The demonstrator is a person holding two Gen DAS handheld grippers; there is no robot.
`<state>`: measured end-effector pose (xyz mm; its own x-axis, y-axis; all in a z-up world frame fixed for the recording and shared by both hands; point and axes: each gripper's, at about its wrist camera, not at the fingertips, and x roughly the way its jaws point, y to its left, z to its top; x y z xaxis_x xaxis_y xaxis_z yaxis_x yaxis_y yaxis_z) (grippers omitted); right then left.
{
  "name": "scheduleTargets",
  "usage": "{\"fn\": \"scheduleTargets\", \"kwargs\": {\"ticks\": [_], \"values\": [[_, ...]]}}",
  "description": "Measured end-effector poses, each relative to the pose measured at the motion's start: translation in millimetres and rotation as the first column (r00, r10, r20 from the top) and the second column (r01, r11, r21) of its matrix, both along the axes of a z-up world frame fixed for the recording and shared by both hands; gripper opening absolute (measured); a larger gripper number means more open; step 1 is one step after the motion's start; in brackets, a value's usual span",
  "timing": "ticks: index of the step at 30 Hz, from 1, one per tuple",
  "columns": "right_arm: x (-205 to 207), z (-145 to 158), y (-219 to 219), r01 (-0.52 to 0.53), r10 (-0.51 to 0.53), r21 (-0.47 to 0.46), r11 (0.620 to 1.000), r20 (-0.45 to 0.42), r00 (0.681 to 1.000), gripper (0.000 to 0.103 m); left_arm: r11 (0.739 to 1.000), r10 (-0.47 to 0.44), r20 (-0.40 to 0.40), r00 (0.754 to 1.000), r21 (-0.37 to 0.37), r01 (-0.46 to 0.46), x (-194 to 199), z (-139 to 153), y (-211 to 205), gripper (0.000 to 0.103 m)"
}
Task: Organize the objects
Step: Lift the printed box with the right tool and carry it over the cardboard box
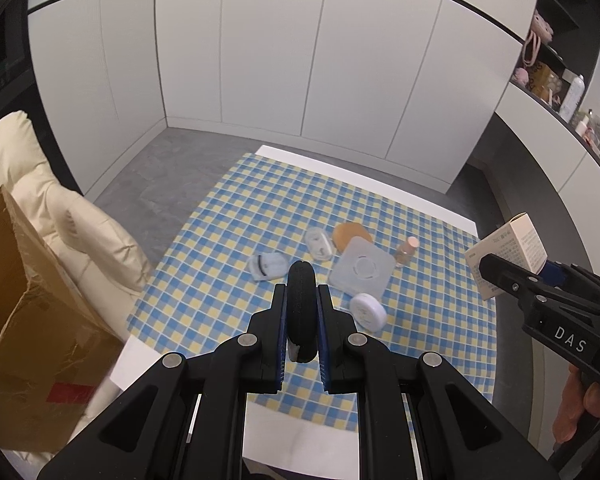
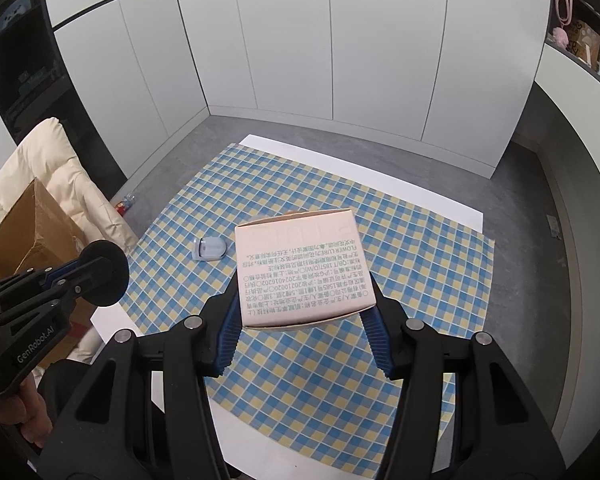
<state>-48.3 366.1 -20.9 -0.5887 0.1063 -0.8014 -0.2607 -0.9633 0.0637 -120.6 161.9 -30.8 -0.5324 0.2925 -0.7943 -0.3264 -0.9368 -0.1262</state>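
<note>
Right wrist view, pink box (image 2: 300,268) clamped between right gripper (image 2: 302,320)

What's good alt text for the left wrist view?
The left tongs grip a black round compact on edge above a blue-and-yellow checked cloth. On the cloth beyond lie a white round case, a clear square box and other small items. At right, the right tongs hold a printed carton.

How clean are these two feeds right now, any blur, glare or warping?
Left wrist view: cardboard box slightly blurred at the left edge, cabinet lines bowed by fisheye, soft even light. Right wrist view: carton print sharp, no glare, corners vignetted black.
</note>
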Motion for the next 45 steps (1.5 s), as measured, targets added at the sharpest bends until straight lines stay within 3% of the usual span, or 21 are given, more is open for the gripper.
{"fn": "scheduleTargets", "kwargs": {"ticks": [45], "values": [[-49.7, 1.5, -89.7, -0.152, 0.153, 0.05, 0.987, 0.002, 0.988, 0.057, 0.987, 0.162, -0.04, 0.986, 0.007, -0.162, -3.5, 7.2, -91.7, 0.012]]}}
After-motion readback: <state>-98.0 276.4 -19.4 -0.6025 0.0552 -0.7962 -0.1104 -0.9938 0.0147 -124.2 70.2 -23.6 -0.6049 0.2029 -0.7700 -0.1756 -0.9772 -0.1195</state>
